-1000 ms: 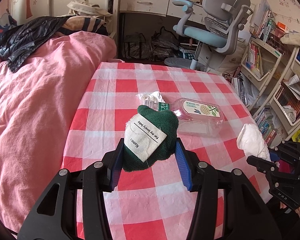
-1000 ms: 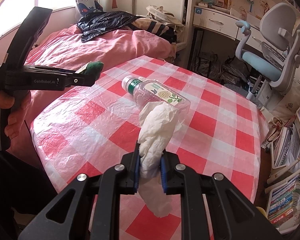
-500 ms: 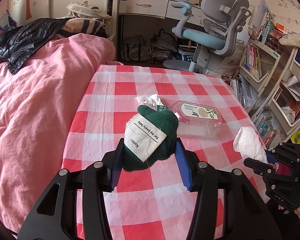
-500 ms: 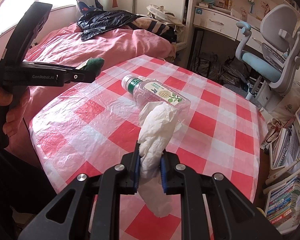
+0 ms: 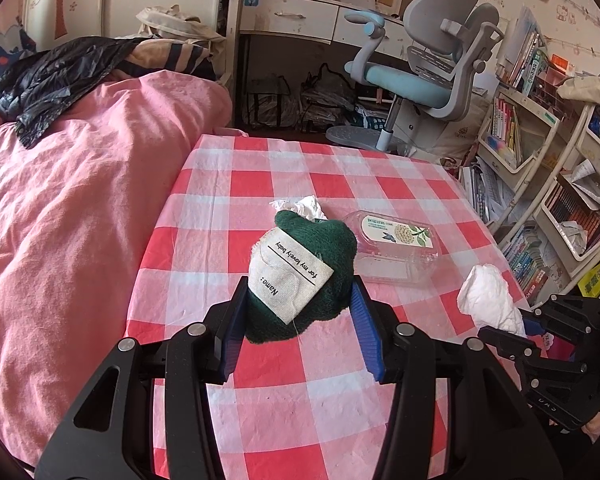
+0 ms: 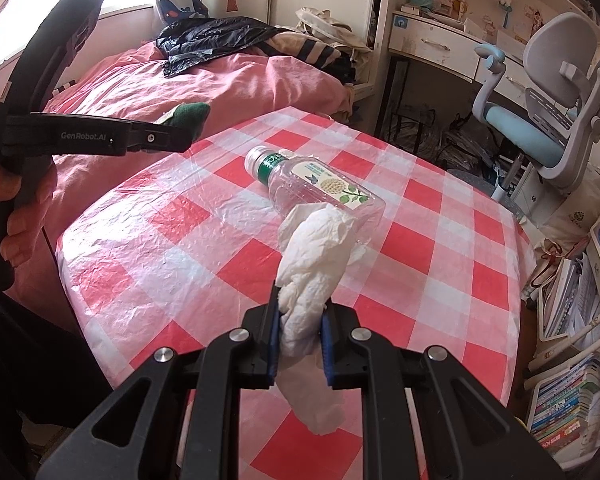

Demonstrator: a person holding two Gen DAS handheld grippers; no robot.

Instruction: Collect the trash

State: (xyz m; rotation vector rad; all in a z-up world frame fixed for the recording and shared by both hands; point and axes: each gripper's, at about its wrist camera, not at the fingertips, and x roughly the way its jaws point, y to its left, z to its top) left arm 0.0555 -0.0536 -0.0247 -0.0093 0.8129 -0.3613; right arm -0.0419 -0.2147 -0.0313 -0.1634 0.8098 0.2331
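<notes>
- Left claw (image 5: 298, 314) clamps green cloth bundle (image 5: 312, 276): soft, squashy.
- Right claw (image 6: 300, 326) pinches crumpled tissue (image 6: 316, 256) mid-length (light, tears easily).
- Plastic bottle (image 6: 320, 188) on worktop (image 6: 160, 248): slick, take its middle.

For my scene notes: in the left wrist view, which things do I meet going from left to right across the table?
Green cloth with name label → clear plastic bottle → white crumpled tissue.

The green cloth (image 5: 300, 276) hides the bottle (image 5: 396, 248) cap.
</notes>
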